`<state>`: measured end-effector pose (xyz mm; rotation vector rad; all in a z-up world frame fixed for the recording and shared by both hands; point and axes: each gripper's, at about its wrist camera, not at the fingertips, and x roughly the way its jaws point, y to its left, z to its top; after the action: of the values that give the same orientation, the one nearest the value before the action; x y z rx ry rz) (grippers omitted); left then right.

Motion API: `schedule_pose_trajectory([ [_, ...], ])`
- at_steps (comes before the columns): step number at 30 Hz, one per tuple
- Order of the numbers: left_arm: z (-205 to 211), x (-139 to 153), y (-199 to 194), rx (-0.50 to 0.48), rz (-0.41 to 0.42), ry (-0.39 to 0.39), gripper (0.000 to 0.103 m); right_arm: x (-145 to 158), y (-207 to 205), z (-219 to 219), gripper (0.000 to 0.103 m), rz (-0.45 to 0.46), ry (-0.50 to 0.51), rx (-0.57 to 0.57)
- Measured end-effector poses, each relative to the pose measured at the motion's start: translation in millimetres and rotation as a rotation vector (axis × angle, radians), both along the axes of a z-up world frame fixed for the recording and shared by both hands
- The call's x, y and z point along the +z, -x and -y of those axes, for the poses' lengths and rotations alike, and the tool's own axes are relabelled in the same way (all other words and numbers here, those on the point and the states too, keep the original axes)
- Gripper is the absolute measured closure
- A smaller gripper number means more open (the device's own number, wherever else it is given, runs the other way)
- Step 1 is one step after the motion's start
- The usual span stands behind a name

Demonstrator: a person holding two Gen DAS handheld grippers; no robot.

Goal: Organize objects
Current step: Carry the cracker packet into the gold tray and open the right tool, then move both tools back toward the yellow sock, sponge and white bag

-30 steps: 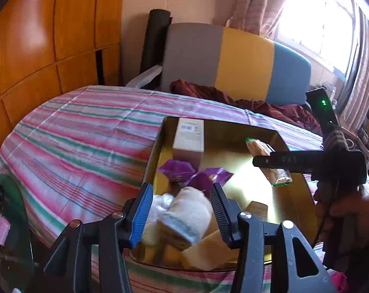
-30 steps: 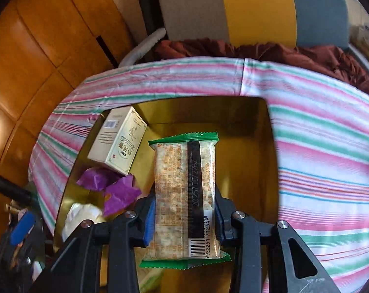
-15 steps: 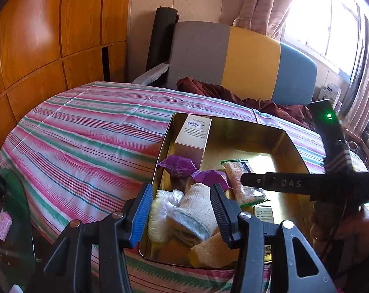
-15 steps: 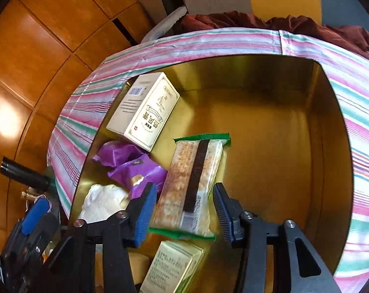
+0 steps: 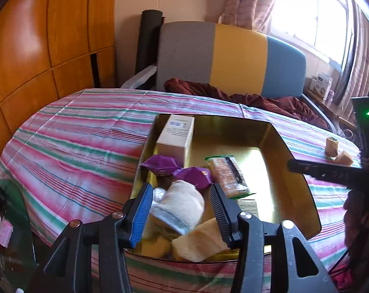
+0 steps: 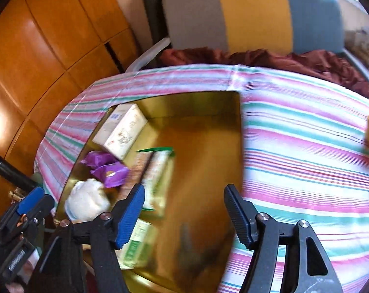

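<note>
Now my right gripper [image 6: 184, 216] is wide and empty above the golden tray [image 5: 294, 171], where the cracker pack [image 5: 227, 175] lies. My left gripper [image 5: 180, 213] is also wide. Next I should probably fetch the small rolls [image 5: 338, 150] on the tablecloth [image 5: 74, 146].

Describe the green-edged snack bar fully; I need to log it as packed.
The snack bar is a long flat pack in clear wrap with green crimped ends, showing a pale grainy slab and a dark strip with print down its length. It lies flat on the floor of the gold tin, long axis running front to back, near the middle. Purple packets sit beside it on the left and a small box at its near end. No gripper touches it; the right gripper is open above the tin.
</note>
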<state>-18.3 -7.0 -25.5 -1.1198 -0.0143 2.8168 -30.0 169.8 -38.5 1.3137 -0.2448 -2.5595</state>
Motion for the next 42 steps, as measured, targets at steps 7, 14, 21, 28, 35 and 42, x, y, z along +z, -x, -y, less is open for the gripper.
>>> schedule_pose_trajectory([
  [7,-26.9,3.8,0.0,-0.068,-0.005,0.033,0.054,12.5,-10.8,-62.4,0.031,-0.037,-0.067,-0.099],
  [14,-57.7,8.0,2.7,-0.152,-0.005,0.038,0.054,32.4,-14.6,-160.2,0.03,-0.086,-0.185,-0.286],
  [21,-103.6,10.2,9.3,-0.247,0.015,0.056,0.054,25.1,-33.6,-287.1,0.021,-0.148,-0.208,-0.671],
  [28,-161.2,12.0,22.1,-0.345,0.048,0.034,0.054,11.9,-53.7,-345.2,0.02,-0.097,0.001,-0.87],
  [35,-218.6,3.1,35.2,-0.44,0.109,0.019,0.054,5.4,-59.6,-357.7,0.018,-0.044,0.084,-0.917],
  [42,-275.0,-4.4,50.7,-0.516,0.125,0.032,0.054,2.1,-69.3,-372.1,0.017,-0.036,0.153,-0.977],
])
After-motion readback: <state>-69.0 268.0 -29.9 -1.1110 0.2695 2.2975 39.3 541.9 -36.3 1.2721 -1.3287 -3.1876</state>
